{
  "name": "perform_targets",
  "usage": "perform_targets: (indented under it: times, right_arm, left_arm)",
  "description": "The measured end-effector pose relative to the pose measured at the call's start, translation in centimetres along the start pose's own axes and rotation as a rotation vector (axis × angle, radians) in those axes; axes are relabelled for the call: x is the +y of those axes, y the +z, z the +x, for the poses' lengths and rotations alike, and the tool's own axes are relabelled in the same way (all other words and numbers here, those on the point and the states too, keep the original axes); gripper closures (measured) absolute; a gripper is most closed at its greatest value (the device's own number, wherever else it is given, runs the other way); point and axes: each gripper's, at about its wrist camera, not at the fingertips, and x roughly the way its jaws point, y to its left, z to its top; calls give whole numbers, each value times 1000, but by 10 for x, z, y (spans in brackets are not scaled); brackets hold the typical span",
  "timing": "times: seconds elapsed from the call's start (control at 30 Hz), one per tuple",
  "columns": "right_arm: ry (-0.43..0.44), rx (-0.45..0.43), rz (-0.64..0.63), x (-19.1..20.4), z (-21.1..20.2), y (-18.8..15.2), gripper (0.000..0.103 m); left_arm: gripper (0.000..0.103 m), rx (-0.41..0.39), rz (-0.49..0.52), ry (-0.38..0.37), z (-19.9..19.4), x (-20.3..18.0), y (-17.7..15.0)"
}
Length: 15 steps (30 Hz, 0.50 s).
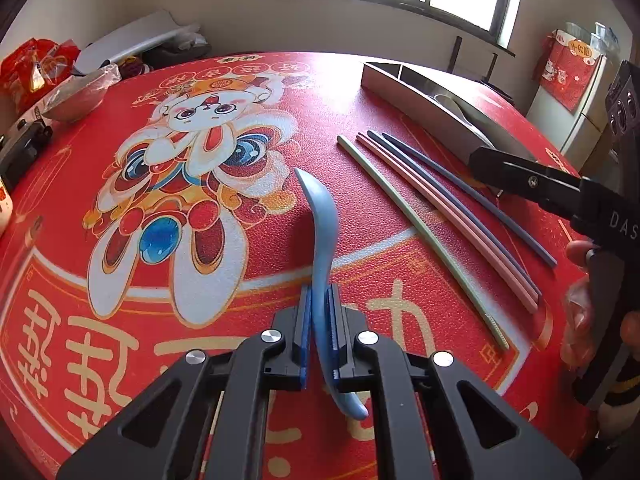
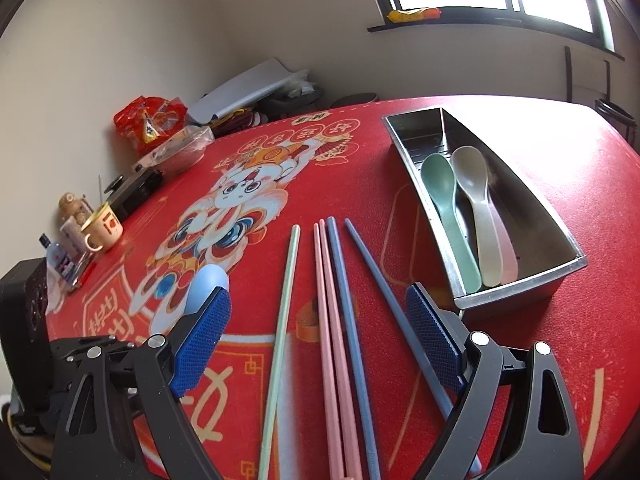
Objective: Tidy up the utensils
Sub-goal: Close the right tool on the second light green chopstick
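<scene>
My left gripper (image 1: 320,312) is shut on a light blue spoon (image 1: 322,224), gripped at its handle, bowl pointing away above the red mat; the spoon's bowl also shows in the right wrist view (image 2: 206,286). My right gripper (image 2: 318,320) is open and empty, hovering over the chopsticks: one green (image 2: 282,320), two pink (image 2: 332,328), two blue (image 2: 350,312), lying side by side. In the left wrist view the chopsticks (image 1: 440,216) lie to the right. A steel tray (image 2: 560,240) holds green (image 2: 444,200), beige (image 2: 476,196) and pink spoons.
A red printed mat (image 1: 180,200) covers the table. Along the left edge stand a mug (image 2: 102,228), small bottles, a black box (image 2: 132,192), a wrapped bowl (image 2: 180,152) and a red bag (image 2: 148,120). The tray's far compartment is bare.
</scene>
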Motion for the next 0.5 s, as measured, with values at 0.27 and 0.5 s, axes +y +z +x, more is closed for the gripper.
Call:
perform_targets:
  times: [0.27, 0.5]
  right_arm:
    - [74, 27, -19, 2, 5, -3, 17]
    - [75, 71, -94, 18, 14, -7, 30]
  left_arm:
    - [95, 14, -47, 29, -1, 26, 3]
    - [95, -31, -101, -5, -3, 44, -2]
